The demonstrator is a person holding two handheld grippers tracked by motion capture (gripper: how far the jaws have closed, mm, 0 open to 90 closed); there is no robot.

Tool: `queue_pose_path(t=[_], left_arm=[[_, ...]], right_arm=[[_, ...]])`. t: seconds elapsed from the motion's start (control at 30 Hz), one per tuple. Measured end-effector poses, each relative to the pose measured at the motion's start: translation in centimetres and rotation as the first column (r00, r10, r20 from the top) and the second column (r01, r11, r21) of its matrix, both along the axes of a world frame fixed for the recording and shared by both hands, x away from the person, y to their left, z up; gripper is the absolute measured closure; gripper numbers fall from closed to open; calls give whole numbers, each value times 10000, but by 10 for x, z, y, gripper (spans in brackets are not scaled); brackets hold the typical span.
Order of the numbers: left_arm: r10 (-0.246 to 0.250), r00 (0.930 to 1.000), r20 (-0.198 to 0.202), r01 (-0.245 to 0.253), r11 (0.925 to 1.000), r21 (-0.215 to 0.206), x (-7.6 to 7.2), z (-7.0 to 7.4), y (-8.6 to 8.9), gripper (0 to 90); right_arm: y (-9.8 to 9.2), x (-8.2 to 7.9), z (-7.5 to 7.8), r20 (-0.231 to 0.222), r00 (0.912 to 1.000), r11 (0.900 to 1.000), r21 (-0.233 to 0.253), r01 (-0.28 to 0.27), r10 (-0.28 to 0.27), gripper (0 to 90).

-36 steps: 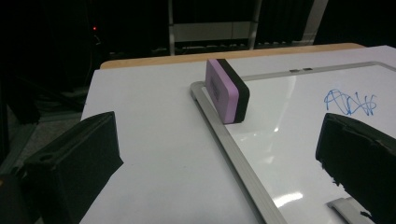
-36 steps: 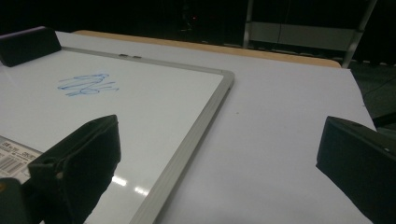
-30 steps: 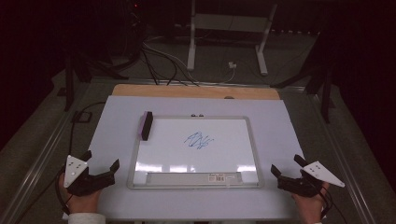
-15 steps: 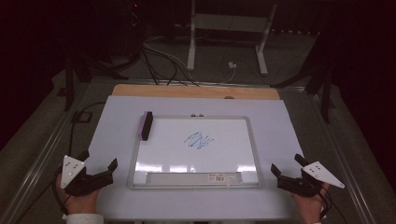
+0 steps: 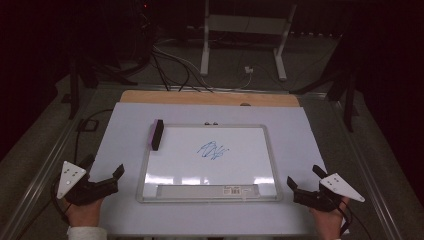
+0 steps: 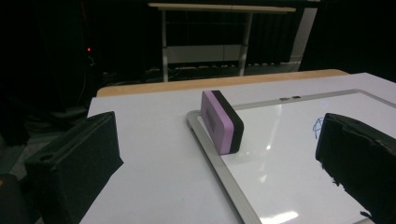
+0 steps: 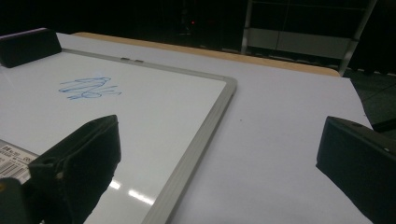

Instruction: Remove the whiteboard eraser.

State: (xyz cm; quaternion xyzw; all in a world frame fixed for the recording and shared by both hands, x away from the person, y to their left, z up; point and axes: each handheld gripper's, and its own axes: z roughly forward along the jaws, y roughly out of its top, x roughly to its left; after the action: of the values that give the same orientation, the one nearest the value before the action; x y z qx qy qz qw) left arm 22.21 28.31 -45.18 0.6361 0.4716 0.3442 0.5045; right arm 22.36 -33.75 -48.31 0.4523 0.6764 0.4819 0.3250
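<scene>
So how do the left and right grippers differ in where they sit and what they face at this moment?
The left gripper sits off the whiteboard's left edge; the right gripper sits off its right edge. The left gripper faces the purple-and-black eraser standing on the board's left rim, while the right gripper faces the board's right frame, with the blue scribble off to its left. Both are open, empty and near the table's front edge.

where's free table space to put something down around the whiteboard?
Bare white table left of the whiteboard up to the eraser, a strip right of its frame, and a band behind it. The near corners hold the left gripper and right gripper.
</scene>
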Motion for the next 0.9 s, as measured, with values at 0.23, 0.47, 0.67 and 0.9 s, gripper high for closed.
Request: queue_pose_path(t=[0.23, 0.47, 0.67, 0.9], left_arm=[[39, 9986, -524, -44, 9999, -100, 9, 4, 0, 6], [110, 9987, -507, -116, 9999, -112, 23, 9, -2, 6], [133, 9985, -522, -132, 9999, 31, 33, 12, -4, 6], [151, 9982, -587, -144, 9998, 127, 42, 13, -6, 6]], right_arm=[[1, -1, 1, 54, 10000, 10000, 3, -56, 56, 2], [1, -1, 1, 56, 10000, 10000, 68, 5, -5, 2], [-1, 0, 0, 23, 10000, 9999, 129, 43, -44, 2], [-1, 0, 0, 2, 10000, 9999, 145, 72, -72, 2]])
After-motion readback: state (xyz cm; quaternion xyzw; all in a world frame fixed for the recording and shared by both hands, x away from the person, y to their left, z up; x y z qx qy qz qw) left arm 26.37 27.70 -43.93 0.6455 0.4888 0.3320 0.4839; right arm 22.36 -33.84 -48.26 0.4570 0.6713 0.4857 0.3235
